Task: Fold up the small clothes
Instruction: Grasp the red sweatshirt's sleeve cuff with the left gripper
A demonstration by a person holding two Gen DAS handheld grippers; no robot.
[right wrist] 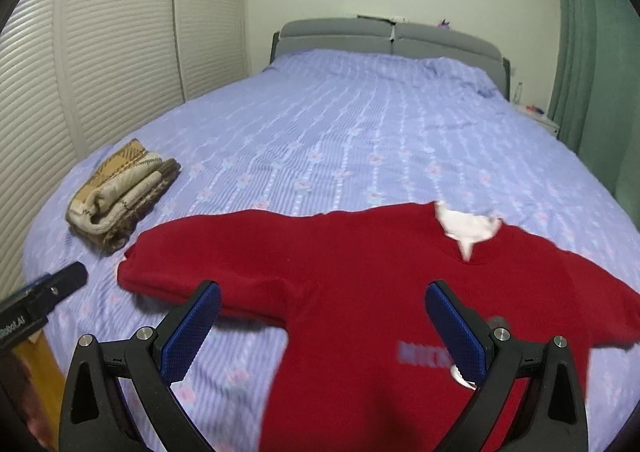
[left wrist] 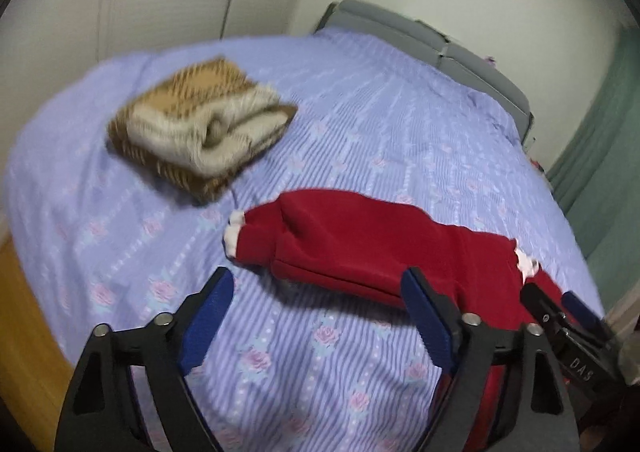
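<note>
Spread wide and holding nothing, the left claw point(left wrist: 316, 312) fills the bottom of the left wrist view, its blue pads well apart above the striped bed sheet point(left wrist: 360, 112). A red sweater point(left wrist: 360, 248) lies on the bed just beyond the tips, between about 12 and 3 o'clock from the claw; one sleeve with a white cuff reaches toward 11 o'clock, and the right-hand pad overlaps the sweater's near edge, though I cannot tell if it touches the cloth. At 3 o'clock the tip of the right claw point(left wrist: 560, 312) pokes in beside the sweater. A folded brown-and-cream plaid garment point(left wrist: 200, 128) sits well apart at 10 o'clock. This view is blurred.

From the right wrist view, the right claw point(right wrist: 324, 316) is also spread and empty, hovering over the sweater point(right wrist: 340, 264), which lies mostly flat on the sheet point(right wrist: 360, 124), white collar at 1 o'clock and sleeves out to 9 and 3 o'clock. The folded plaid garment point(right wrist: 120, 196) rests at 10 o'clock, and the left claw point(right wrist: 60, 284) shows at 9 o'clock, near the sleeve end.

By my reading, one piece is already folded and set aside, while the sweater is only laid out: its sleeves and body are not yet folded.
</note>
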